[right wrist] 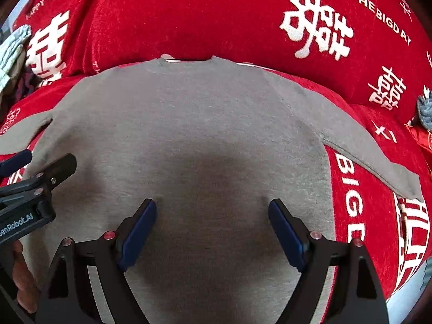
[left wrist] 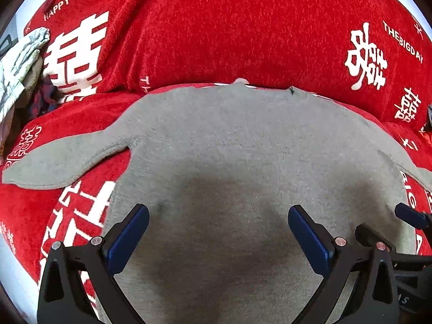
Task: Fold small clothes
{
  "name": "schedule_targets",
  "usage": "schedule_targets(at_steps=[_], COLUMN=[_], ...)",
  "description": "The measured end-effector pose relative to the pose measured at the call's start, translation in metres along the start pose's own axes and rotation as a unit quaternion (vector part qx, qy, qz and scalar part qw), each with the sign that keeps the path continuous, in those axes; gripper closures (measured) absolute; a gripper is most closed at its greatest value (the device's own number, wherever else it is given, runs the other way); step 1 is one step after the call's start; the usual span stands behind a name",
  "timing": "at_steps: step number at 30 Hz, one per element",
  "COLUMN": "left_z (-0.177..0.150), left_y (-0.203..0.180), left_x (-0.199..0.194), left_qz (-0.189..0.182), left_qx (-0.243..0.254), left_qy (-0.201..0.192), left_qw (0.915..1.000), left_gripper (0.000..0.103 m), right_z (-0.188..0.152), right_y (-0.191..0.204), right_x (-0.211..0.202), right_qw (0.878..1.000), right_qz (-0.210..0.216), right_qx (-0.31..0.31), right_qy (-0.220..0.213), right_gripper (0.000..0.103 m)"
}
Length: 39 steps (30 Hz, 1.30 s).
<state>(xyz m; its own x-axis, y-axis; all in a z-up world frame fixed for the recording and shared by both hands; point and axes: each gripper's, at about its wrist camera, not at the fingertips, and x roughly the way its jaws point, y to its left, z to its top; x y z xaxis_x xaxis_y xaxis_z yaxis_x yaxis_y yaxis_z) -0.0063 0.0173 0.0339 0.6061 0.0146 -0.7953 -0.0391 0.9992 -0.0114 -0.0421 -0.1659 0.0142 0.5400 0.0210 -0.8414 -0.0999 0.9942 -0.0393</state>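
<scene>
Left gripper (left wrist: pixel 218 216) spread wide, blue pads apart, nothing between them, hovering over the lower body of the shirt (left wrist: pixel 229 140). Right gripper (right wrist: pixel 213 210) likewise wide apart, empty, over the same lower part of the shirt. The two grippers sit side by side: the right one shows at the right edge of the left wrist view, the left one at the left edge of the right wrist view, its body printed with white lettering. Part of a hand (right wrist: pixel 23 278) shows under it at bottom left.

Dark shadows of the grippers fall on the cloth just ahead of the pads.

Shirt is grey, long-sleeved, spread flat on a red cover (left wrist: pixel 216 27), hem nearest the cameras, collar at the far end touching the base of the backrest. Left sleeve (left wrist: pixel 62 162) angles out and down over the red cover; right sleeve (right wrist: pixel 378 156) does the same on the other side, cuff lying on the cover. A small dark mark sits near the collar edge in the left wrist view.

Red cover carries white double-happiness characters and the words "HAPPY WEDDING" and "THE BIG DAY", on both seat and backrest.

Far left, a pile of light crumpled clothes (left wrist: pixel 19 62) at the cover's edge. Far right, a small grey-blue item (right wrist: pixel 425 108), too cut off to identify.
</scene>
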Motion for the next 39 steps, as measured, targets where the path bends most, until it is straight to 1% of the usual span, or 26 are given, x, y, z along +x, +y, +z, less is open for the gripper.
schedule_targets(at_steps=[9,16,19,25,39], left_z=[0.010,0.018,0.021,0.025,0.034], left_y=[0.003,0.002,0.002,-0.003,-0.020], left_x=[-0.011,-0.013,-0.015,-0.020,-0.024], left_qz=[0.002,0.006,0.009,0.018,0.022], left_qx=[-0.006,-0.009,-0.010,-0.004,0.011], left_qy=[-0.007,0.008,0.006,-0.006,-0.012], left_qw=[1.0000,0.9999,0.9999,0.9998,0.9996], left_gripper=[0.000,0.000,0.000,0.000,0.000], right_z=[0.013,0.022,0.024,0.028,0.037], right_y=[0.007,0.016,0.018,0.011,-0.010], right_x=[-0.013,-0.021,-0.024,-0.024,-0.028], right_qw=[1.000,0.999,0.999,0.999,0.999], right_qz=[0.006,0.013,0.013,0.010,0.005], right_qx=[-0.007,-0.013,-0.014,-0.006,0.018], right_qy=[-0.017,-0.028,-0.032,-0.035,-0.043], right_gripper=[0.016,0.016,0.016,0.016,0.016])
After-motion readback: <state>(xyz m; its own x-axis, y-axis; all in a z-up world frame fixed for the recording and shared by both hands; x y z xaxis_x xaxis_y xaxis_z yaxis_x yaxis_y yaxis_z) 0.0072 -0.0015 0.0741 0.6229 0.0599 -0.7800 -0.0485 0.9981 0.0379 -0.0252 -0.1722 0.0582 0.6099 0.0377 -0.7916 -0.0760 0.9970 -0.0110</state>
